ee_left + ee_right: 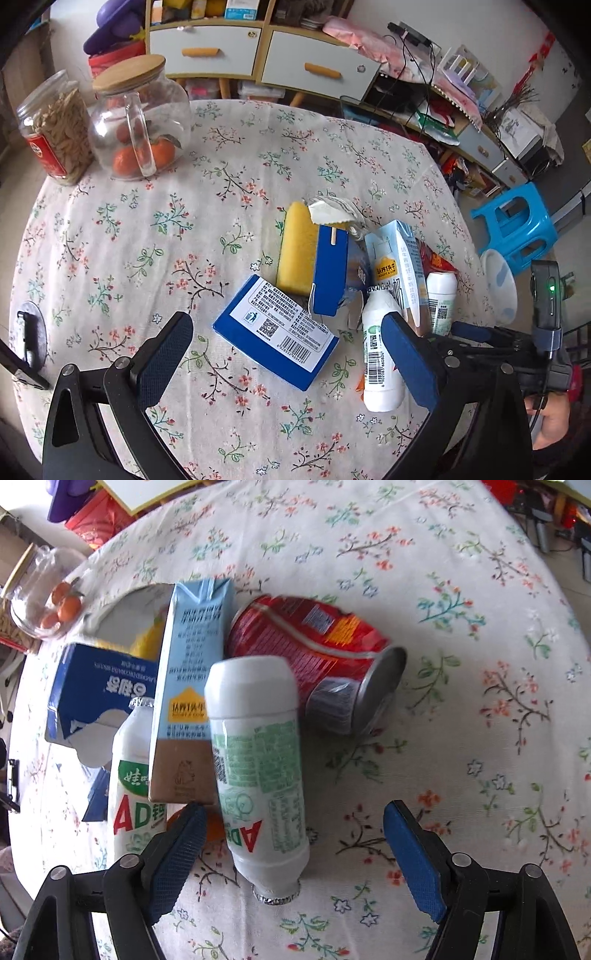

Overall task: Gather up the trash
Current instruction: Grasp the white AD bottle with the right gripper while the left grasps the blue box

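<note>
Left wrist view takes in the whole round table (122, 236) under its floral tablecloth, with a drawer cabinet (258, 55) against the wall behind it and a blue plastic stool (517, 225) on the floor to the right; none of that room shows from the right wrist. At the table's far left stand a glass jar with a wooden lid (138, 118) holding small orange fruit and, touching it, a clear jar of pale seeds (55, 129). The trash lies bunched at the right of the table: a flat blue box (275, 332) with a barcode label, a yellow sponge (297, 249), a torn blue carton (328, 269), a pale blue milk carton (400, 262) and a white drink bottle (380, 362). The left gripper (291, 354) hangs over the blue box, jaws wide, nothing between the pads. Right wrist view shows the pile closer, and alone reveals a crushed red can (314, 653) lying on its side behind a second white bottle (255, 764), which lies with its foil-sealed mouth toward the camera. The right gripper (295, 845) stands open astride this bottle's lower end, pads clear of it, gripping nothing.
</note>
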### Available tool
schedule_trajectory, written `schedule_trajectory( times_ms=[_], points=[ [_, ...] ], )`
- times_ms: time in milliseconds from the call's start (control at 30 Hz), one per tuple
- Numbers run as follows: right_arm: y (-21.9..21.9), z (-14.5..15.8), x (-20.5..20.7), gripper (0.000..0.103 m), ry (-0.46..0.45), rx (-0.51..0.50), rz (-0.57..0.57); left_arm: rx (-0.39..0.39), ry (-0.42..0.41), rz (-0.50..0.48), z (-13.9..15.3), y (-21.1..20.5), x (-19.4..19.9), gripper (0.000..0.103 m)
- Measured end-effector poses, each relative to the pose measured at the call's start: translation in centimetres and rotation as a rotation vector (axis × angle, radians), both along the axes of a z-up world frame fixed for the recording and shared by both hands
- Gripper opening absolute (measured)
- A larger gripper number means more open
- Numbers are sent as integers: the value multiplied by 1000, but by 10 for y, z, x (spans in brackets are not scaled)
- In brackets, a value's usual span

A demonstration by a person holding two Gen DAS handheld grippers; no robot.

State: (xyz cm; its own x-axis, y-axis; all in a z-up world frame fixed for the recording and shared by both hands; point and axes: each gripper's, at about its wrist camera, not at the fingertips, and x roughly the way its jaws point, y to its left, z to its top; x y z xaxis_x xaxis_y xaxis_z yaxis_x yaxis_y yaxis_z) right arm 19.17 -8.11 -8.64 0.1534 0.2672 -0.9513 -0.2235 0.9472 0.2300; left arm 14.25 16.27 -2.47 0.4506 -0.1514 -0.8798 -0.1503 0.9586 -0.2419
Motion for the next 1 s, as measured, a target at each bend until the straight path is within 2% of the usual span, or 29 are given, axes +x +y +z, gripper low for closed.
schedule_trajectory(
  times_ms=[67, 133, 200, 233, 467, 700, 800, 900, 933, 1000],
  points=[
    [3, -2, 0, 70, 4, -7, 15, -1, -1, -5, -2, -1, 2, 99],
    [4, -4, -1, 53, 15, 0, 26, -6, -2, -6, -4, -1, 4, 97],
    [5, -3, -1, 41, 28, 24, 35, -24, 0, -7, -8, -1, 6, 93],
    [6, -2, -2, 40, 26, 31, 39, -36, 2, -6, -10, -1, 8, 90],
    [9, 21, -11, 39, -56, 39, 65, -109, 9, -9, -23, -7, 24, 67],
    [-4, 35, -15, 39, -89, 62, 47, -94, 24, -41, -33, -23, 39, 48],
    [-13, 37, -15, 39, -91, 60, 27, -86, 32, -53, -37, -30, 43, 33],
    [-24, 39, -14, 39, -91, 64, 4, -77, 9, -56, -32, -32, 44, 26],
    [-28, 39, -14, 39, -93, 65, -4, -83, -2, -61, -29, -33, 43, 17],
    [-36, 42, -13, 39, -96, 71, -21, -82, -22, -64, -21, -34, 40, 17]
  ],
)
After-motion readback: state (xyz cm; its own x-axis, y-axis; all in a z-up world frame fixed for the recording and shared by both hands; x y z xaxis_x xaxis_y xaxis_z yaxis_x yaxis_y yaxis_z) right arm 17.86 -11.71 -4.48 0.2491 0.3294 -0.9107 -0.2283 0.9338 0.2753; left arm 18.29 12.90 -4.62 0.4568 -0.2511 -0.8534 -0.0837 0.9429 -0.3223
